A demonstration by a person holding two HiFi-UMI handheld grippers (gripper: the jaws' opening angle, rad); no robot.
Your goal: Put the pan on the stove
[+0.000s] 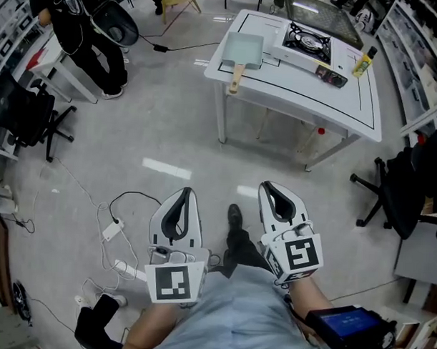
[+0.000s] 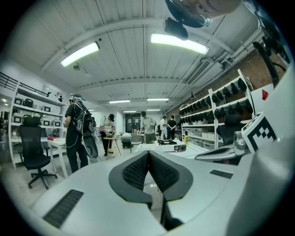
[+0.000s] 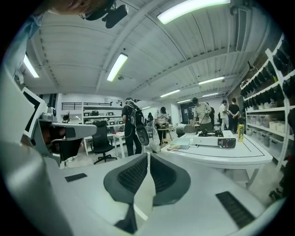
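- Where the head view looks down past the knees: two grippers, the left gripper [image 1: 185, 193] and the right gripper [image 1: 267, 187], side by side over the grey floor and well apart from the table [image 1: 307, 103].
- Left gripper: jaws pressed together, with nothing between the ribbed black pads.
- Right gripper: jaws likewise pressed together, with nothing pinched.
- One table, white with black lines marked across its top.
- One pan [image 1: 246, 52], lying on the table's near left corner and not yet on the stove [image 1: 307, 42].
- Look of the pan: square and shallow, pale blue-green inside, with a light wooden handle reaching toward the table's edge.
- One stove, with a single burner and a dark top on a white body, just beside the pan on the far side of the table.
- One yellow bottle [image 1: 363, 62] near the table's right edge.
- One small dark flat thing [image 1: 331, 76] between the stove and the bottle.
- Two black office chairs, one chair [image 1: 33, 118] at the left and another chair [image 1: 405, 192] at the right.
- One person in black [image 1: 82, 31] standing at the upper left.
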